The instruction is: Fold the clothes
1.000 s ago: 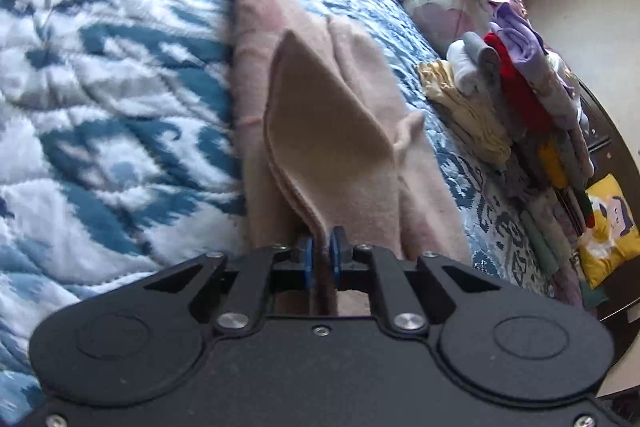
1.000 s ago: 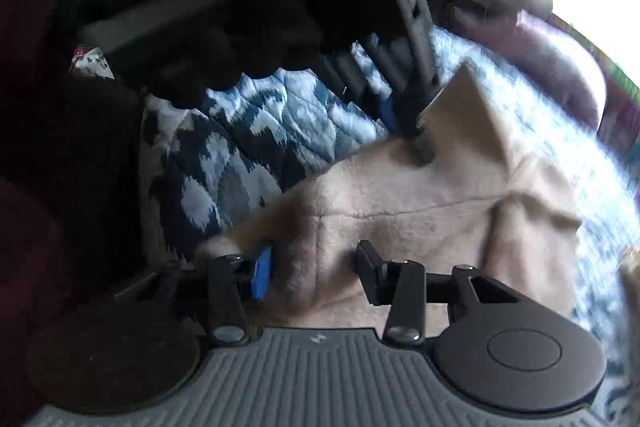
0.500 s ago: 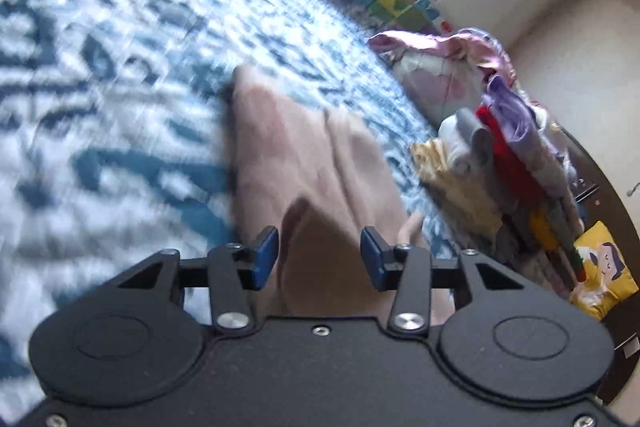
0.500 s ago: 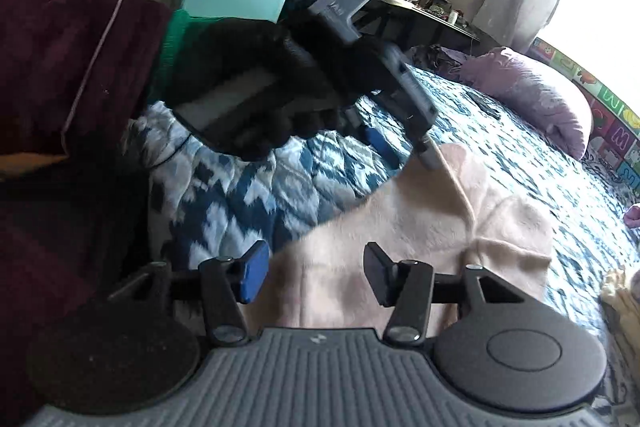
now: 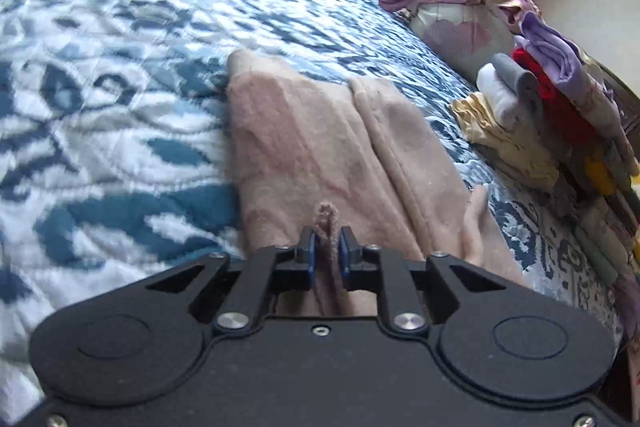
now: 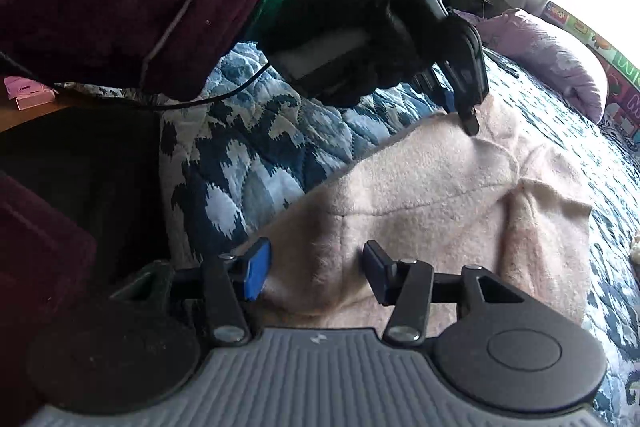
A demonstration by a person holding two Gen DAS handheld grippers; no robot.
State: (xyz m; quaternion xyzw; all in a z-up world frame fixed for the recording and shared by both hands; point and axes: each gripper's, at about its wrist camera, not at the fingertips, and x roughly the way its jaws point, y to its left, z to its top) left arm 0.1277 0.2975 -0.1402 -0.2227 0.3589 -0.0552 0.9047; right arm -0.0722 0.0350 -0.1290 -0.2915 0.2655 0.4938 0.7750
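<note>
Left wrist view: the left hand-held gripper (image 5: 327, 254) pinches a fold of the fuzzy beige garment (image 5: 320, 147), which lies on the blue-and-white quilted bed (image 5: 100, 87); beside the garment, a pile of mixed clothes (image 5: 540, 107).

Right wrist view: the right hand-held gripper (image 6: 316, 267) is spread above the garment's near edge; a purple pillow (image 6: 552, 55) lies beyond the garment.

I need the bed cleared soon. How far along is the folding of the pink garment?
Partly done: the pink garment lies flat on the quilt with one side already folded in, and a pile of clothes sits nearby. In hand: the left gripper pinches a fabric edge; the right gripper is open over the garment. Left: the final folds and stacking.
</note>
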